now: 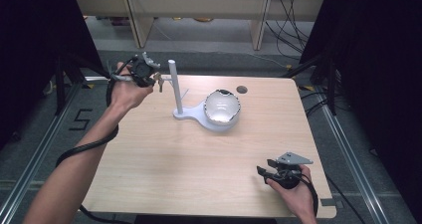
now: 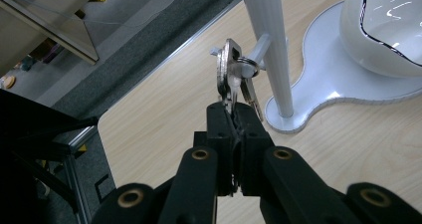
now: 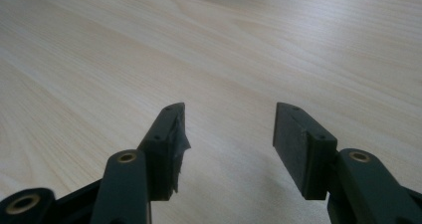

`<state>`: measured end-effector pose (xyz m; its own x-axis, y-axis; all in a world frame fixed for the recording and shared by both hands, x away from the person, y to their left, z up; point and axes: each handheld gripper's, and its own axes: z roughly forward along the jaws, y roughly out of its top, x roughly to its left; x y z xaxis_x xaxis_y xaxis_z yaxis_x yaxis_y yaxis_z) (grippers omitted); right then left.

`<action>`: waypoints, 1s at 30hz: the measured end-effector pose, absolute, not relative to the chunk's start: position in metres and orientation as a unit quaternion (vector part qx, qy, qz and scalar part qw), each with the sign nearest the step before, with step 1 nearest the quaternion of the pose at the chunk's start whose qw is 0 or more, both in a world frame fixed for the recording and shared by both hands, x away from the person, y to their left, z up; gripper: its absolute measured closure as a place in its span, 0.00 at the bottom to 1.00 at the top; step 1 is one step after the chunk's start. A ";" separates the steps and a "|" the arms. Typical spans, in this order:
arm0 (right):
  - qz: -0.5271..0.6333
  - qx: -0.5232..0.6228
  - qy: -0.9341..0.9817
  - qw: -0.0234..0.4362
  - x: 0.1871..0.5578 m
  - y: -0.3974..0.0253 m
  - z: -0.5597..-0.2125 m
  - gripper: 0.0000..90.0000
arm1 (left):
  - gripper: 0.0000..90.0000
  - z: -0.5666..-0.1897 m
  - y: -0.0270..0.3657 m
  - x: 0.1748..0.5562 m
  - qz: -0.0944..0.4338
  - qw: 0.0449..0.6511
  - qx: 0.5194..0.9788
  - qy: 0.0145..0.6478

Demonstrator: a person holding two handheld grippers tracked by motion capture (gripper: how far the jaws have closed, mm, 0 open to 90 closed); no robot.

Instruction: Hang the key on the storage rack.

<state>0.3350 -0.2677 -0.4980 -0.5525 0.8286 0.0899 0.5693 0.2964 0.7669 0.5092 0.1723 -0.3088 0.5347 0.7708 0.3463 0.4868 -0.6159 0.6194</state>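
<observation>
The left gripper point(image 2: 233, 115) is pinching the keys point(image 2: 233, 74), fingers pressed together, at the stand's point(image 2: 271, 45) peg, ten o'clock on the table point(image 1: 164, 154). The ring is sitting near the peg's tip; a tug sideways could drop them or tip the stand. The right gripper point(image 3: 229, 134) is idling, fingers spread, at five o'clock.

The right gripper point(image 3: 229, 134) hangs over the table point(image 3: 249, 50) (jaws apart).

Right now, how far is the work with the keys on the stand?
Done: the left tongs are shut on the keys, lifted beside the white post. In hand: the key ring sits at the post's small peg; whether it hangs there is unclear. Left: releasing. The right tongs wait open.
</observation>
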 end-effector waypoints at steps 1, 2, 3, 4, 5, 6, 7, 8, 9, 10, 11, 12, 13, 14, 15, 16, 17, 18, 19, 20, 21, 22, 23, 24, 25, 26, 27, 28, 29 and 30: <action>0.395 0.443 0.788 0.163 0.335 -0.268 -0.498 0.53 | 0.96 -0.309 0.172 0.510 0.307 0.230 0.846 0.370; 0.396 0.444 0.788 0.161 0.335 -0.268 -0.498 0.53 | 0.96 -0.309 0.171 0.510 0.310 0.228 0.845 0.370; 0.395 0.444 0.788 0.161 0.335 -0.268 -0.498 0.53 | 0.96 -0.309 0.171 0.511 0.312 0.227 0.846 0.368; 0.395 0.444 0.788 0.161 0.335 -0.268 -0.498 0.53 | 0.96 -0.309 0.171 0.511 0.312 0.227 0.846 0.368; 0.394 0.446 0.787 0.164 0.335 -0.268 -0.498 0.53 | 0.96 -0.308 0.170 0.511 0.314 0.224 0.847 0.367; 0.392 0.446 0.787 0.168 0.335 -0.268 -0.498 0.53 | 0.96 -0.308 0.169 0.511 0.318 0.220 0.848 0.363; 0.392 0.446 0.787 0.168 0.335 -0.268 -0.498 0.53 | 0.96 -0.308 0.169 0.511 0.318 0.220 0.848 0.363; 0.390 0.448 0.786 0.170 0.334 -0.268 -0.498 0.53 | 0.96 -0.307 0.168 0.511 0.320 0.216 0.850 0.359; 0.390 0.448 0.786 0.170 0.334 -0.268 -0.498 0.53 | 0.96 -0.307 0.168 0.511 0.320 0.216 0.850 0.359; 0.390 0.448 0.786 0.170 0.334 -0.268 -0.498 0.53 | 0.96 -0.307 0.168 0.512 0.319 0.212 0.853 0.355; 0.390 0.448 0.786 0.170 0.334 -0.268 -0.498 0.53 | 0.96 -0.307 0.168 0.512 0.319 0.212 0.853 0.355; 0.390 0.448 0.786 0.169 0.334 -0.268 -0.498 0.53 | 0.96 -0.307 0.167 0.513 0.319 0.210 0.853 0.354; 0.390 0.448 0.786 0.169 0.334 -0.268 -0.498 0.53 | 0.96 -0.307 0.167 0.513 0.319 0.210 0.853 0.354; 0.391 0.448 0.786 0.170 0.334 -0.268 -0.497 0.53 | 0.96 -0.307 0.167 0.513 0.320 0.208 0.856 0.349; 0.391 0.448 0.786 0.170 0.334 -0.268 -0.497 0.53 | 0.96 -0.307 0.167 0.514 0.323 0.206 0.856 0.348; 0.392 0.448 0.785 0.173 0.334 -0.268 -0.498 0.53 | 0.96 -0.307 0.166 0.514 0.323 0.207 0.855 0.349; 0.394 0.449 0.783 0.173 0.335 -0.268 -0.498 0.53 | 0.96 -0.308 0.166 0.514 0.323 0.206 0.856 0.348; 0.395 0.448 0.783 0.171 0.335 -0.268 -0.498 0.53 | 0.96 -0.307 0.166 0.514 0.323 0.205 0.857 0.346; 0.395 0.448 0.783 0.171 0.335 -0.268 -0.498 0.53 | 0.95 -0.307 0.166 0.514 0.323 0.205 0.857 0.346; 0.397 0.448 0.782 0.171 0.335 -0.268 -0.498 0.53 | 0.95 -0.307 0.165 0.515 0.322 0.203 0.857 0.347; 0.394 0.450 0.783 0.173 0.334 -0.267 -0.498 0.53 | 0.95 -0.308 0.165 0.515 0.322 0.203 0.857 0.347; 0.393 0.450 0.783 0.173 0.334 -0.268 -0.498 0.52 | 0.95 -0.308 0.165 0.515 0.322 0.203 0.858 0.346; 0.393 0.450 0.783 0.173 0.334 -0.268 -0.498 0.52 | 0.95 -0.308 0.165 0.516 0.322 0.203 0.857 0.346; 0.393 0.450 0.783 0.173 0.334 -0.268 -0.498 0.52 | 0.95 -0.308 0.165 0.516 0.322 0.203 0.857 0.346; 0.395 0.449 0.783 0.171 0.334 -0.268 -0.498 0.52 | 0.96 -0.309 0.165 0.516 0.320 0.202 0.858 0.346; 0.395 0.449 0.783 0.171 0.334 -0.268 -0.498 0.52 | 0.96 -0.309 0.165 0.516 0.320 0.202 0.858 0.346; 0.393 0.447 0.786 0.168 0.334 -0.269 -0.497 0.52 | 0.95 -0.309 0.165 0.517 0.321 0.203 0.858 0.347; 0.393 0.447 0.786 0.168 0.334 -0.269 -0.498 0.52 | 0.95 -0.309 0.165 0.517 0.321 0.203 0.857 0.348; 0.392 0.448 0.786 0.167 0.334 -0.269 -0.497 0.52 | 0.95 -0.309 0.165 0.517 0.321 0.203 0.857 0.348; 0.390 0.450 0.785 0.170 0.334 -0.268 -0.497 0.52 | 0.95 -0.309 0.165 0.517 0.322 0.203 0.857 0.347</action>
<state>0.3338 -0.2681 -0.4974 -0.5377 0.8389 0.0847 0.5742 0.2907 0.7654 0.5174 0.1651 -0.3094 0.5513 0.7259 0.4113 0.4649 -0.6766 0.5710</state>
